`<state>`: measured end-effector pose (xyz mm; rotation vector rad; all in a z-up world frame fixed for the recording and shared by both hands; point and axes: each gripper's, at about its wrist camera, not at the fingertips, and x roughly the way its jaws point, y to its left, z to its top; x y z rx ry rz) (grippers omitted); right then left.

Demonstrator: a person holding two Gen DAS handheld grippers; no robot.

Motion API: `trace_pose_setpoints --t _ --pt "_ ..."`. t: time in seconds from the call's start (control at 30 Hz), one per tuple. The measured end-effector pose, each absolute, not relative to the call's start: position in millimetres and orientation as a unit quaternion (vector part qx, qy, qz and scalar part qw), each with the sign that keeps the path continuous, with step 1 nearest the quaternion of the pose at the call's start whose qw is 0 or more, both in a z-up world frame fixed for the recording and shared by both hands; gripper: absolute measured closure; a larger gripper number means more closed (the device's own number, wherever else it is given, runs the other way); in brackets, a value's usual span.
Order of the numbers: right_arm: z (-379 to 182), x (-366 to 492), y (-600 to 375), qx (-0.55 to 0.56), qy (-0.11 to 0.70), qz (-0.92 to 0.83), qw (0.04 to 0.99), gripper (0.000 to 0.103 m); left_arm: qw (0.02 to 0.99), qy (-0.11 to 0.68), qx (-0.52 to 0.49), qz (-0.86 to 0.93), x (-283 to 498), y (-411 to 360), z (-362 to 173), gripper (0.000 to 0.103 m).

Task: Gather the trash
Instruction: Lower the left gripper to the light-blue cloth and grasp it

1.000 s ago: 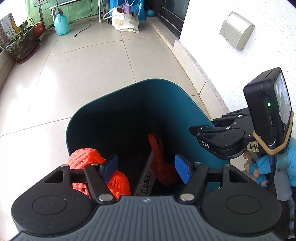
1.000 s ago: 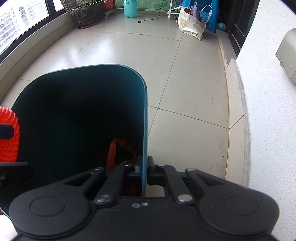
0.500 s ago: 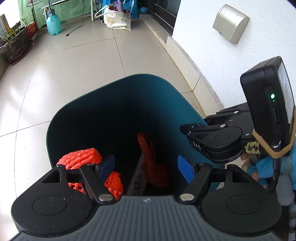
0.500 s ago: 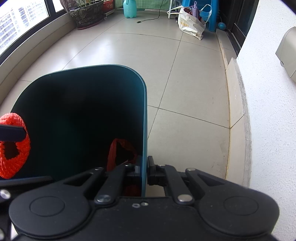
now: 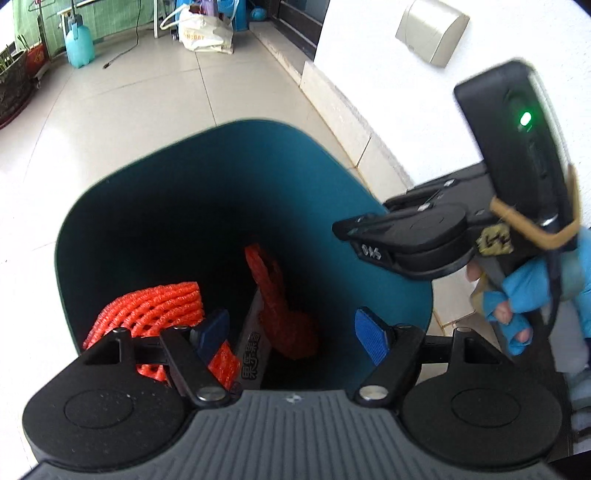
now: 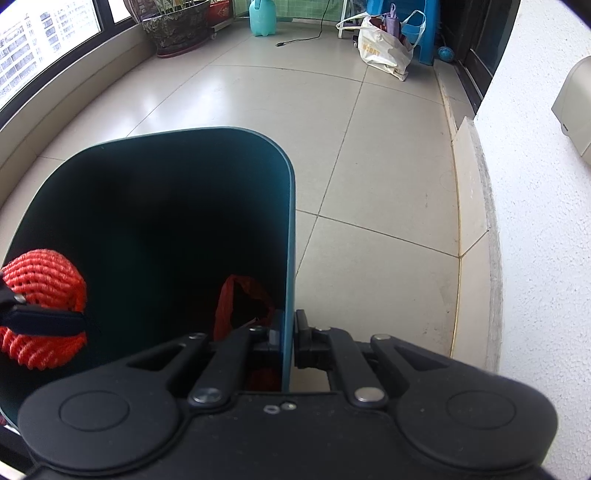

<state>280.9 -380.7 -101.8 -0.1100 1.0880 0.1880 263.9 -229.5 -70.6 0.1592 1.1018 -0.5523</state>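
A dark teal trash bin [image 5: 332, 192] stands on the tiled floor. My left gripper [image 5: 293, 334] is open over its mouth. An orange foam net [image 5: 155, 306] lies against the left finger, at the bin's near left wall; it also shows in the right wrist view [image 6: 40, 284]. Inside the bin lie a red net bag [image 5: 273, 295] and a printed carton [image 5: 255, 354]. My right gripper [image 6: 290, 332] is shut on the bin's right wall [image 6: 288, 240]; it shows from the side in the left wrist view [image 5: 417, 236].
A white wall [image 6: 546, 221] with a skirting runs close on the right. A grey wall box [image 5: 432, 33] hangs on it. Far back stand a white bag [image 6: 384, 51], a teal sprayer [image 6: 262, 16], a planter [image 6: 177, 26] and a blue stool [image 6: 417, 33].
The left gripper has shifted left and lower over the bin, and the orange net has sunk further inside. The right gripper stays clamped on the bin wall.
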Motion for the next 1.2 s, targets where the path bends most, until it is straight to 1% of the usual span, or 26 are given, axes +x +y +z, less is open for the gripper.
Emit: trace_pose_setpoints --t 0.17,0.27,0.47,0.63,0.73,0.83,0.93,1.2 --pt "-101.4 281.0 -380.2 -0.052 0.517 0.088 0.85 0.099 0.824 0.502 0.056 -0.256 271.0 -219.5 -27.8 0.028" --pt "-101.7 280.9 -380.0 -0.052 0.518 0.088 0.85 0.099 0.838 0.484 0.066 -0.241 271.2 -210.3 -6.9 0.028" --pt "-101.5 281.6 -380.5 -0.05 0.518 0.089 0.849 0.099 0.85 0.479 0.052 -0.213 263.1 -168.6 14.9 0.028" --pt "-101.7 282.4 -378.8 -0.051 0.519 0.087 0.849 0.099 0.86 0.481 0.048 -0.162 256.1 -118.7 12.8 0.028" --pt "-101.8 282.9 -377.8 -0.052 0.52 0.086 0.848 0.099 0.867 0.485 0.036 -0.107 256.2 -78.7 -2.9 0.028" --pt "-102.3 283.1 -377.6 -0.052 0.521 0.086 0.848 0.099 0.871 0.489 0.023 -0.049 254.5 -42.3 -24.4 0.024" --pt "-102.6 283.7 -374.7 -0.058 0.522 0.084 0.847 0.099 0.851 0.525 -0.004 -0.011 256.9 1.3 -62.6 0.024" --pt "-107.1 284.6 -368.2 -0.067 0.529 0.082 0.842 0.098 0.789 0.612 -0.033 0.048 255.9 70.5 -172.6 0.024"
